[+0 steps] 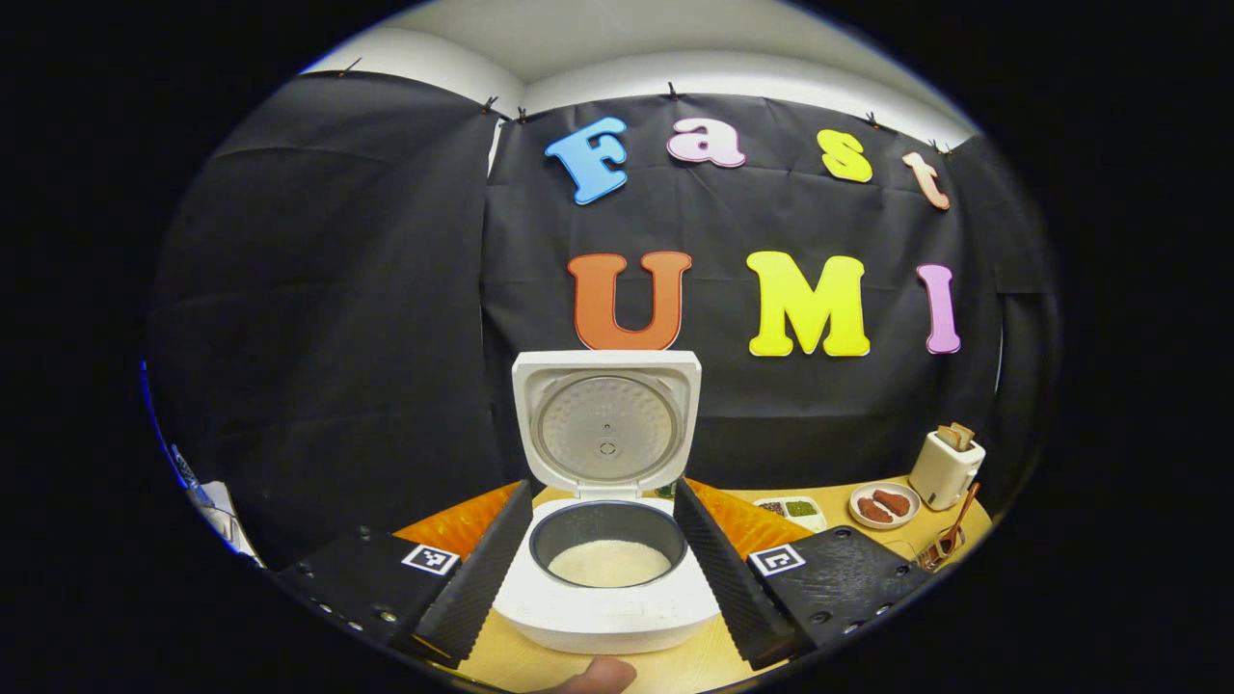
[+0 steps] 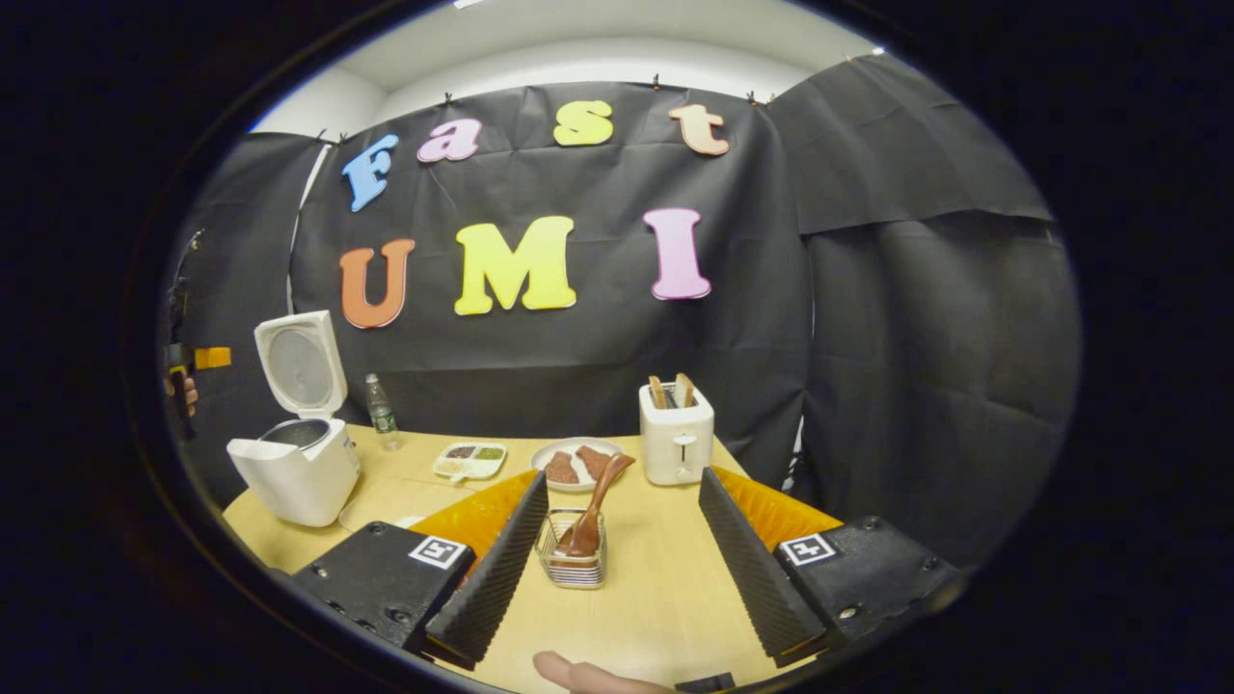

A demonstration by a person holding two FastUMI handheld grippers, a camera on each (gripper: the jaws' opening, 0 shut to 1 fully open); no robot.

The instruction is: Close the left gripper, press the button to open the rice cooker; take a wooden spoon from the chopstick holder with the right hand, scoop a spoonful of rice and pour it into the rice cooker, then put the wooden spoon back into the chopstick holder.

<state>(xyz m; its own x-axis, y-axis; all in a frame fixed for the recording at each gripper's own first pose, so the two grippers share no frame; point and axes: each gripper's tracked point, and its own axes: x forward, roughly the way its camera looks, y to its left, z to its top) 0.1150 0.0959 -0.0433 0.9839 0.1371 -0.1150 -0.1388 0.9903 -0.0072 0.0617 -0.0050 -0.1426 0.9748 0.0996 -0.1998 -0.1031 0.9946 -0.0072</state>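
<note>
Now, cooker: lid up, rice inside, ready for scooping.
Spoon: standing in holder, handle reachable.
Left gripper: fingers spread, empty.
Right gripper: fingers spread, facing holder.

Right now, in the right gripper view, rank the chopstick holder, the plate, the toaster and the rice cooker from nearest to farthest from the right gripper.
1. Chopstick holder, just ahead between the open fingers, wooden spoon in it.
2. Plate, behind the holder.
3. Toaster, back right; close to the plate's depth, hard to separate.
4. Rice cooker, far left, lid up.
</note>
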